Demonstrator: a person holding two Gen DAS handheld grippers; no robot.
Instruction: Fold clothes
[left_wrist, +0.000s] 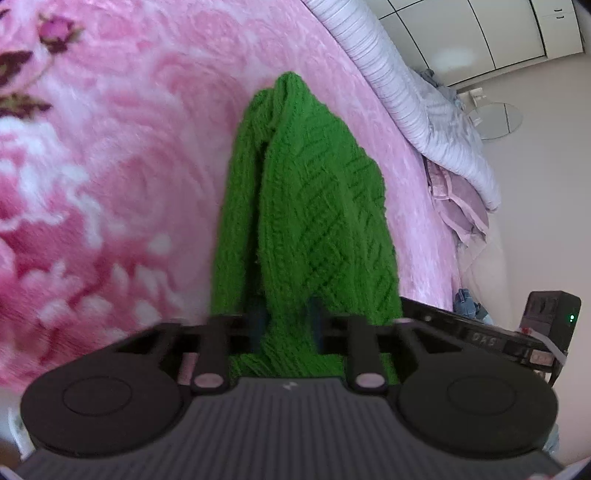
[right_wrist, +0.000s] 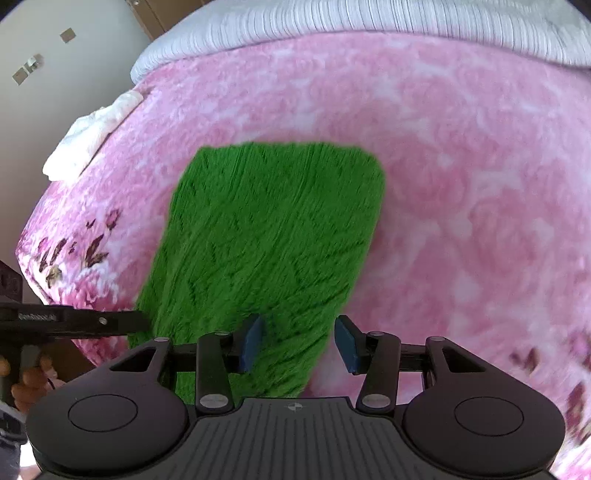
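Green knitted garment (left_wrist: 314, 206), a uniform bright green with a raised diamond-lattice stitch. Blanket (left_wrist: 147, 129) on the bed, pink, with paler pink and white swirling rose shapes; dark maroon rosebuds and brownish leaves (right_wrist: 92, 251) along its edge. Quilt (right_wrist: 332, 26), white to pale lilac with fine dark parallel stripes. Left gripper (left_wrist: 286, 328) and right gripper (right_wrist: 299, 341), matt black bodies with ribbed grey housing; blue pads (right_wrist: 347, 343) on the right one. Wall (left_wrist: 546, 184), plain beige.
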